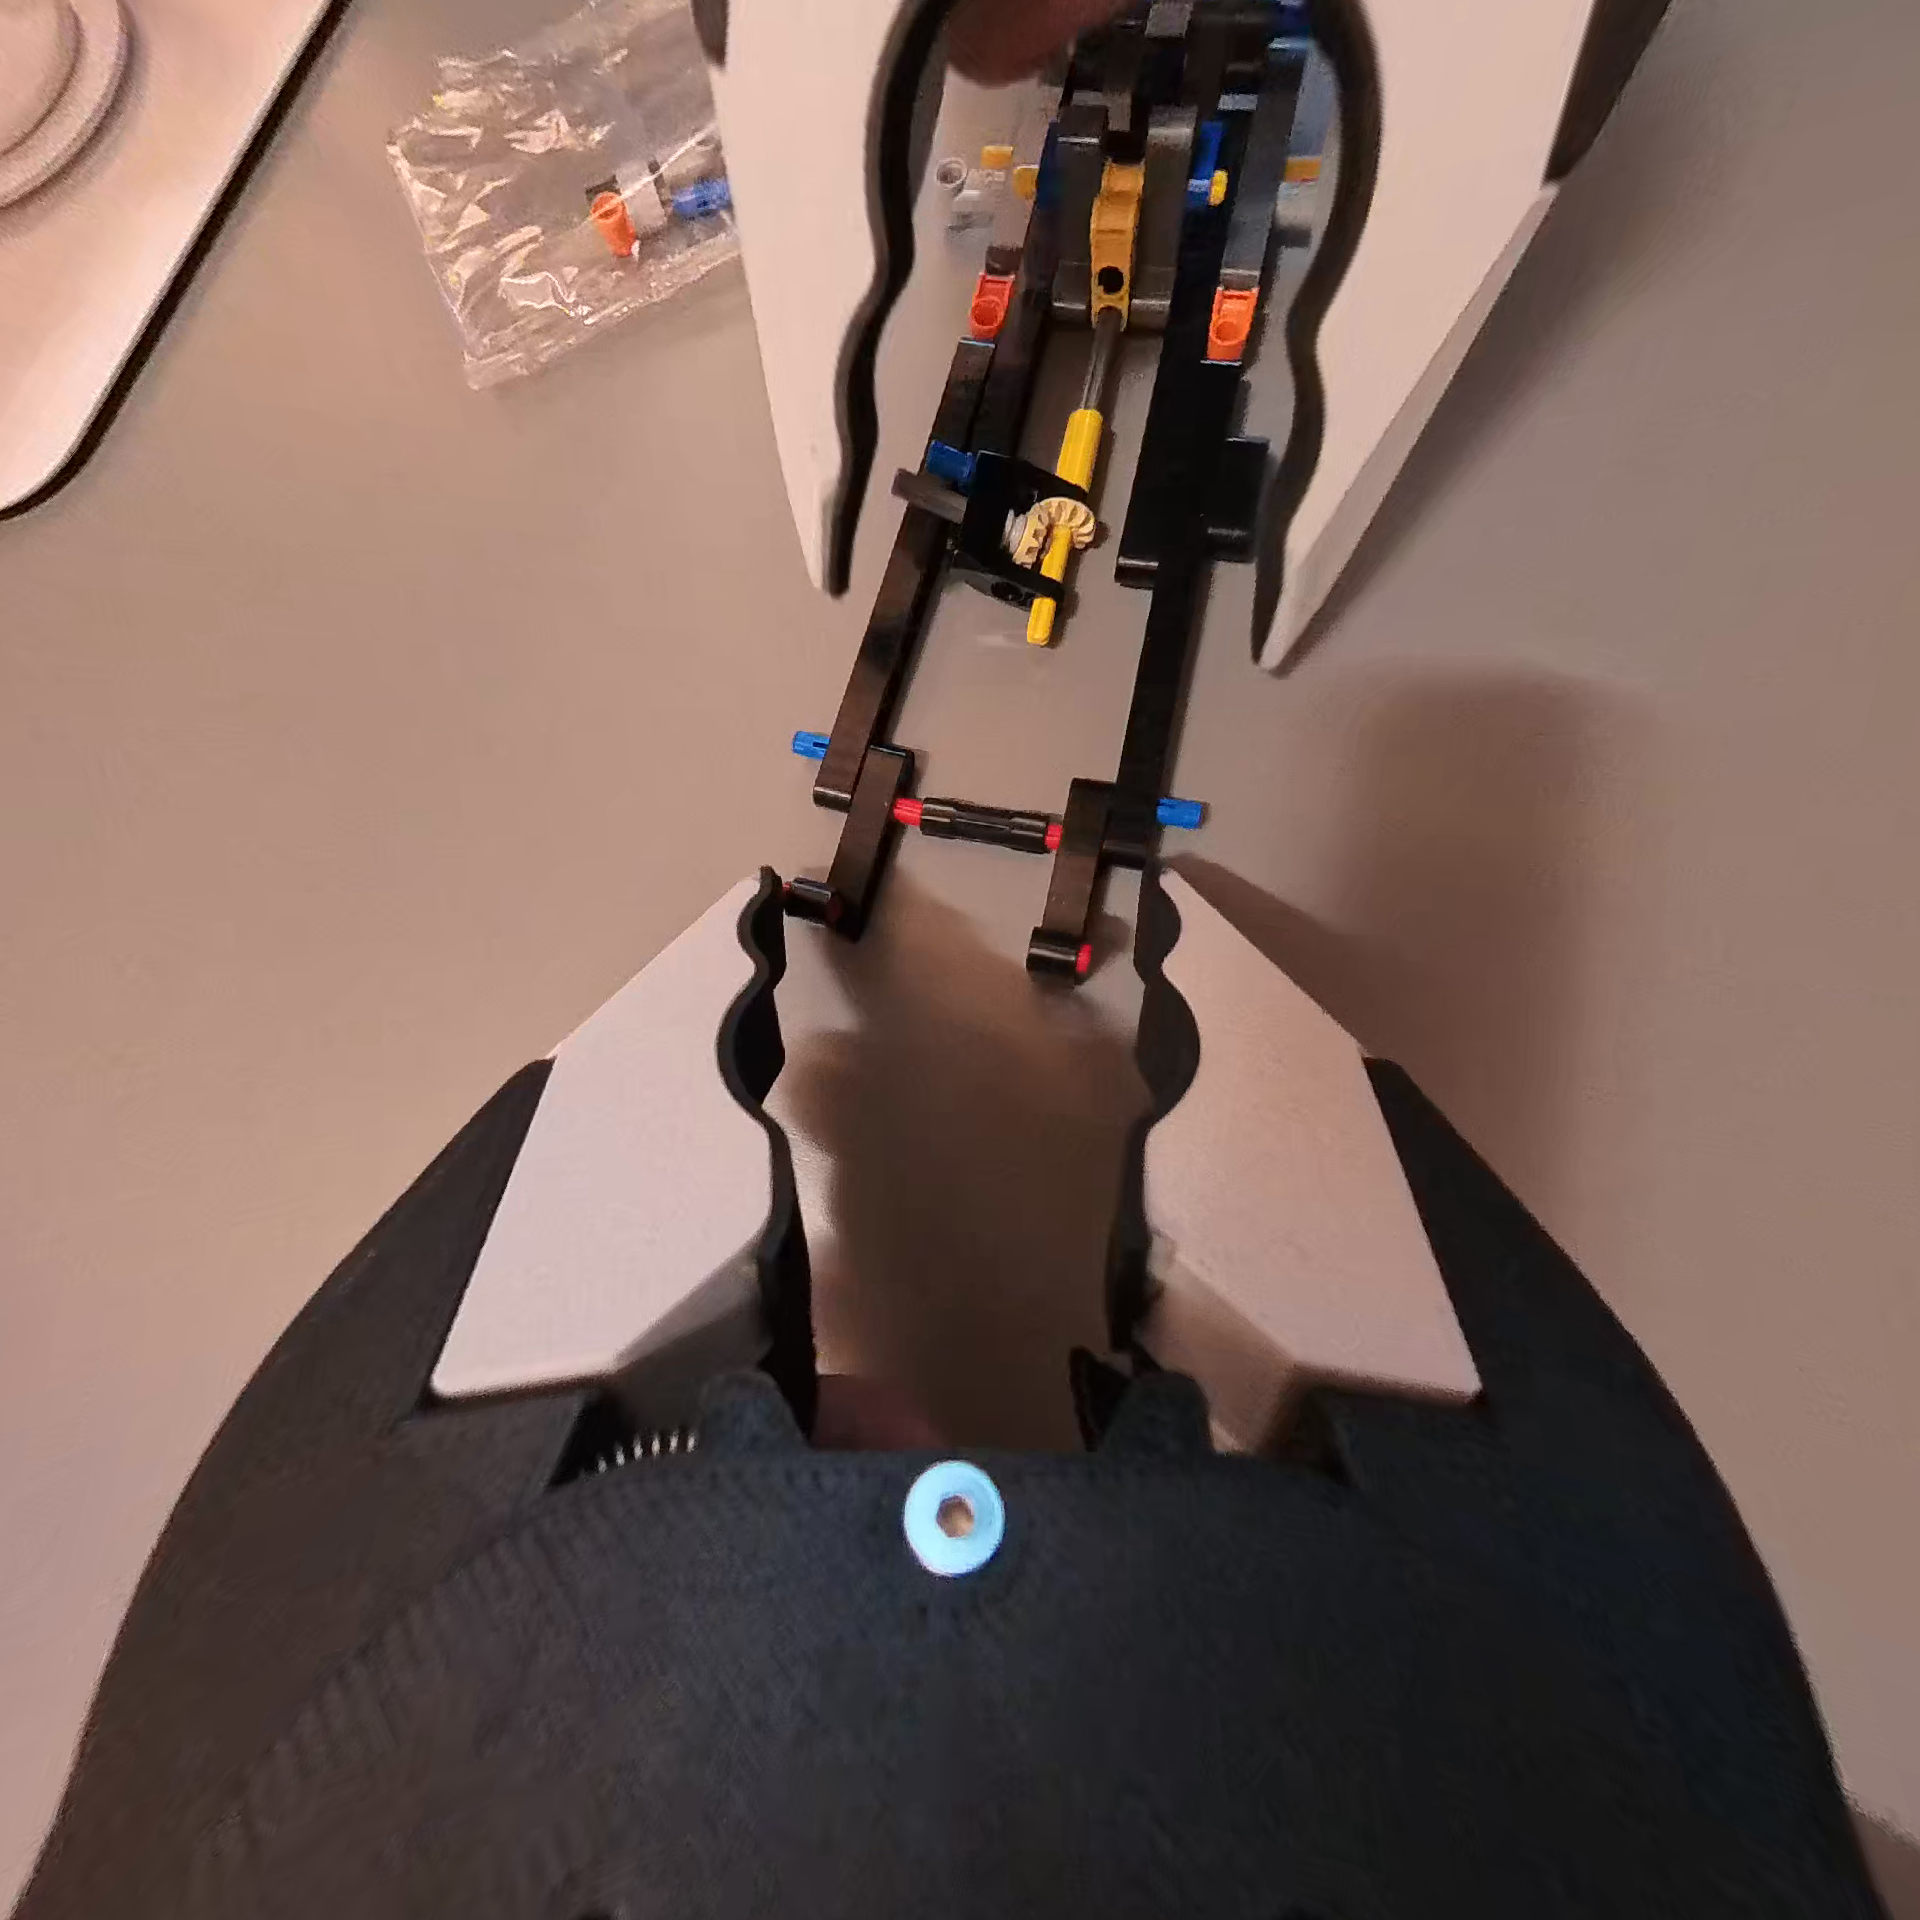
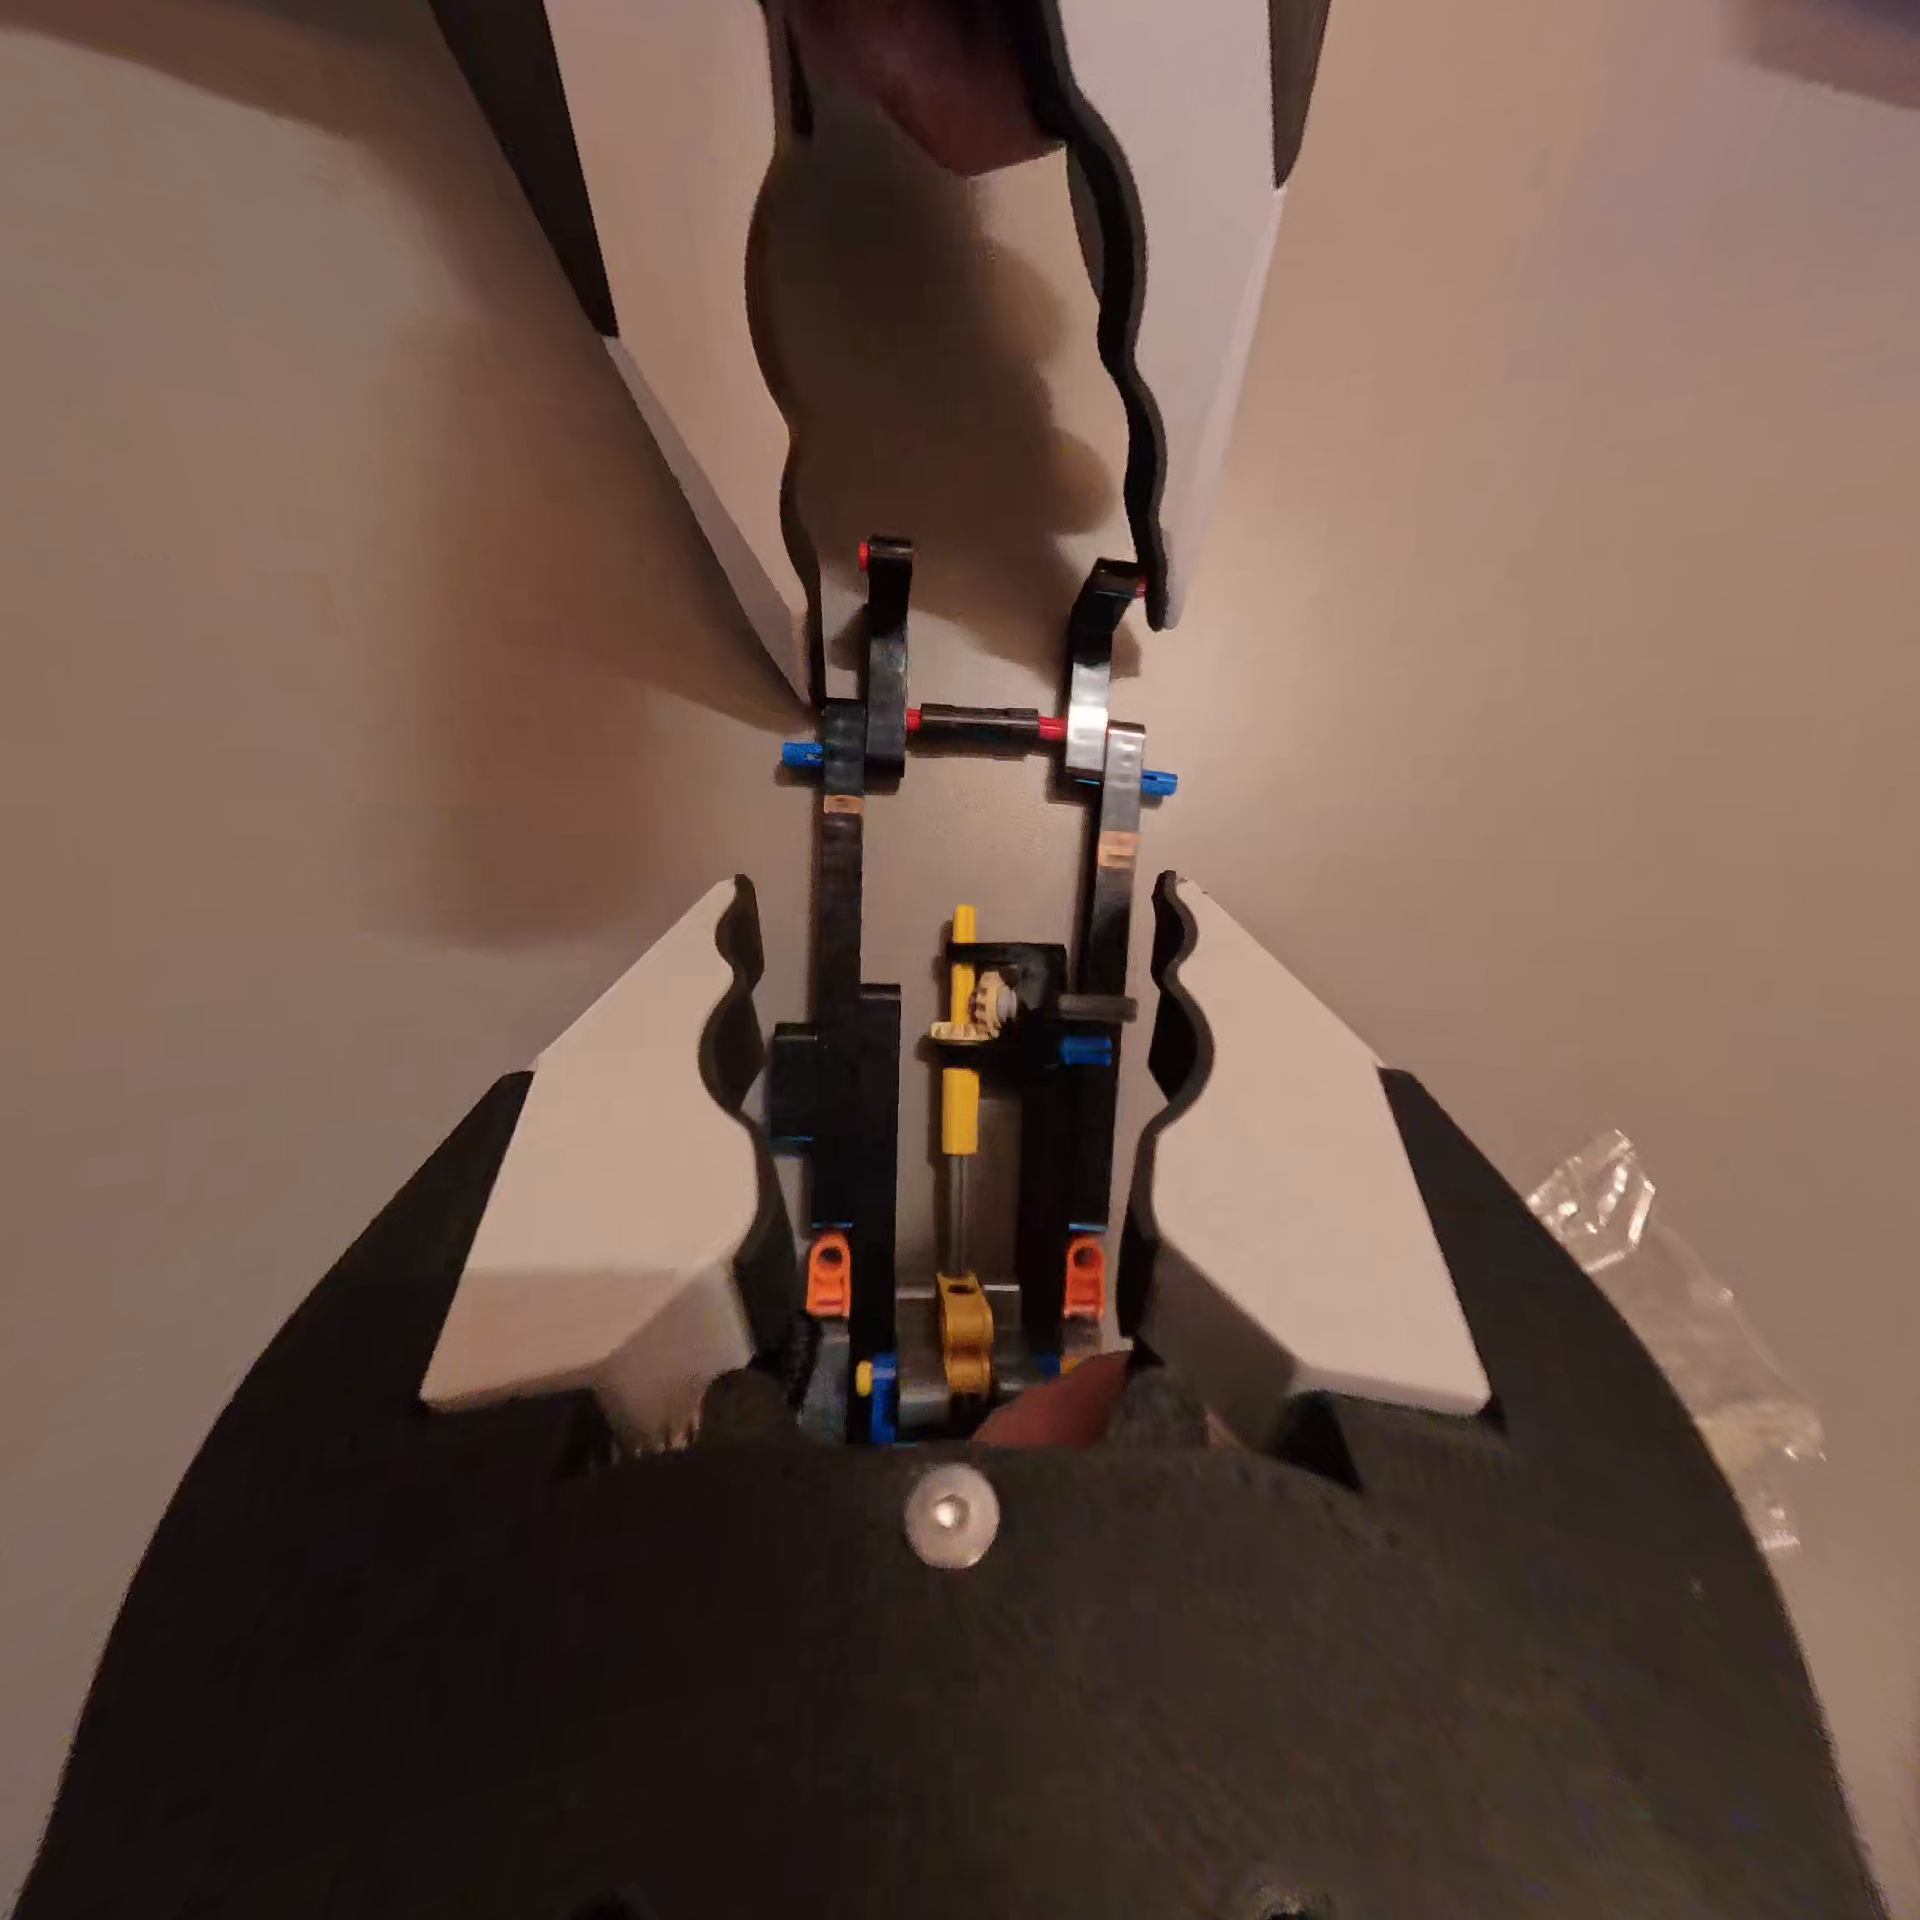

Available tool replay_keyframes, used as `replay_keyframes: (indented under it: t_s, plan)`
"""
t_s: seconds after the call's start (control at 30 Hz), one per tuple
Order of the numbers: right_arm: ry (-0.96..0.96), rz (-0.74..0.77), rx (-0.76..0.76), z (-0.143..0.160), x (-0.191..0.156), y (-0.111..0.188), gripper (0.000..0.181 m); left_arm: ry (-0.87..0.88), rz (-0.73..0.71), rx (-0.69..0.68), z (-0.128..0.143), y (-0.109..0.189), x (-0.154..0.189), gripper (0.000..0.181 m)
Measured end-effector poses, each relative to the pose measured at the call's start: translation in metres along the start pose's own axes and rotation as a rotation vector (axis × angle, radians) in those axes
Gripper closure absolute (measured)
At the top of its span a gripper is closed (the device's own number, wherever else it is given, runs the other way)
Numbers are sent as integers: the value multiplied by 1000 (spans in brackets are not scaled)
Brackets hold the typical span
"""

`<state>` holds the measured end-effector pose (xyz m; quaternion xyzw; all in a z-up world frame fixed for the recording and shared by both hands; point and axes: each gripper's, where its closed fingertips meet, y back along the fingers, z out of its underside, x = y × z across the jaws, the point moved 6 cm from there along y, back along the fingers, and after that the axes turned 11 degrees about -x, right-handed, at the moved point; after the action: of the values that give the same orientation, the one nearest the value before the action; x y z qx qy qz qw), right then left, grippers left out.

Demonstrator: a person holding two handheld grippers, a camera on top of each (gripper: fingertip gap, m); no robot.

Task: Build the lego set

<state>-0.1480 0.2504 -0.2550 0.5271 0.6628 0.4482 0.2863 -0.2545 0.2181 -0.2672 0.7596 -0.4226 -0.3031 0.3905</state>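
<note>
Lying on the grey counter, black lego frame sits between both spread-open tools: left tool at its near end, right tool straddling the far end, neither visibly clamping.

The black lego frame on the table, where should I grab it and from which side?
Grip the lego frame across its two long black side beams, fingers outside both, coming along its length from the gear end as the right gripper does. The beams are parallel, straight and flat-sided there, likely steadier than the thin cross axle or yellow shaft.
</note>
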Motion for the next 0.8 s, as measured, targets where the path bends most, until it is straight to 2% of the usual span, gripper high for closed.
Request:
replay_keyframes:
  t_s: [0.23,0.33,0.8]
  plan:
    - [-9,-31,-4,-1,3,-11,114,-5,-5,44,1,0,5,117]
    - [-2,-56,0,-4,2,-13,117,-10,-23,55,0,-1,6,125]
    - [10,-103,-18,-4,2,-14,117,1,-57,83,2,0,10,127]
